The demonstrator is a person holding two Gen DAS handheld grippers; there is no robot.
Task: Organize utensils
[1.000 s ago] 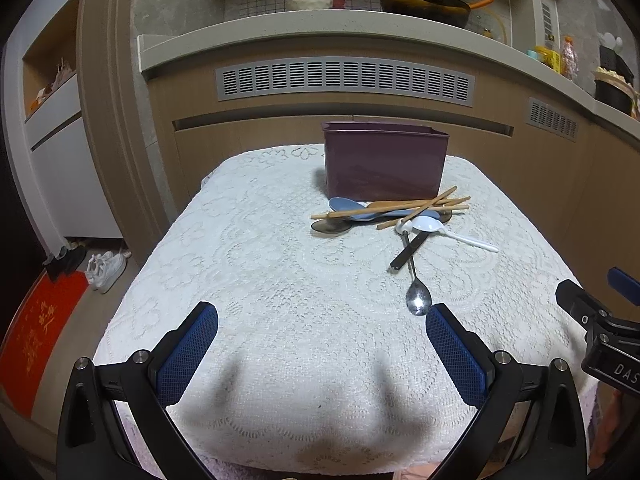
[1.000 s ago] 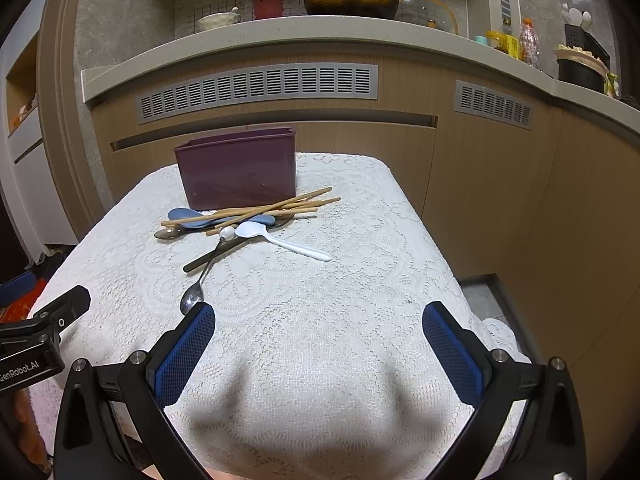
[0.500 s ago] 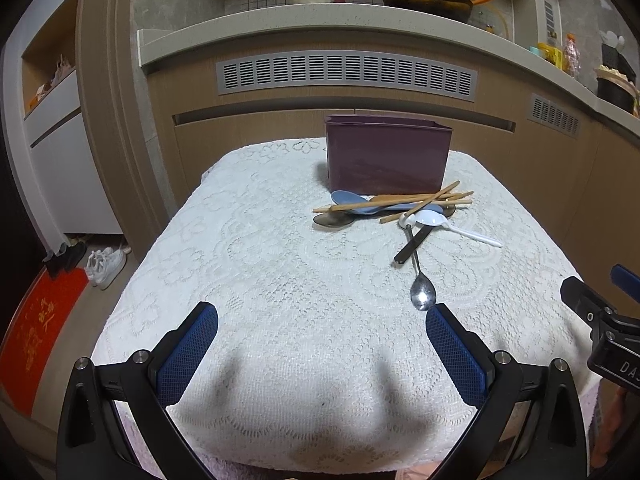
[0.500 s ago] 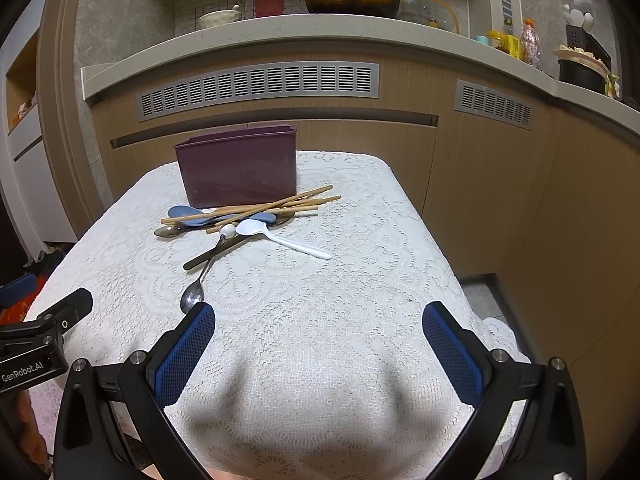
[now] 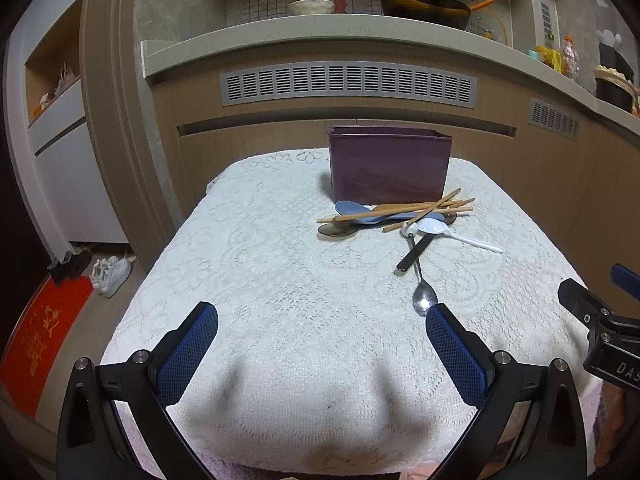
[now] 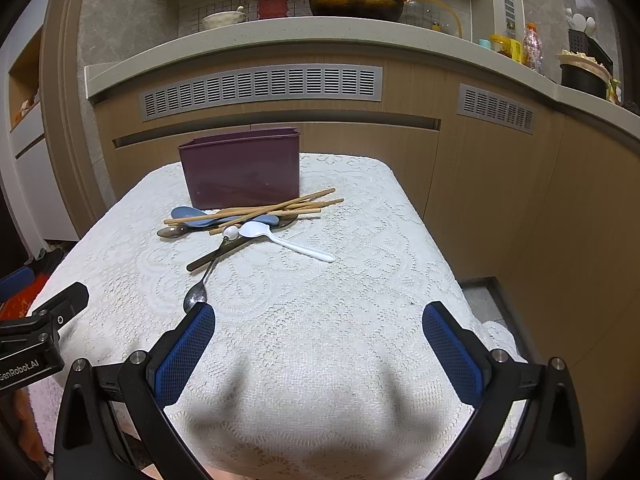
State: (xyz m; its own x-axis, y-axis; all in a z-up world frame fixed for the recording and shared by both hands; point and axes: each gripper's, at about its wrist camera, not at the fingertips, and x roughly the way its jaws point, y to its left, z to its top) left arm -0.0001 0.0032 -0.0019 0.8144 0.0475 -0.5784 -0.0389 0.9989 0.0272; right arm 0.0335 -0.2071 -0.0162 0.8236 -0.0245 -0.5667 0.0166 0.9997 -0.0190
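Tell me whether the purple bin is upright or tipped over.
Upright. The purple bin stands on its base on the lace tablecloth, rim facing up. Its inside is hidden from both views.

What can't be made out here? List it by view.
- Inside of the purple bin: both views, hidden by its own front wall.
- Metal spoon beside the blue spoon: handle hidden under the chopsticks, both views.
- Right gripper: cut off by the left wrist view's right edge.
- Counter jars: too small to identify.
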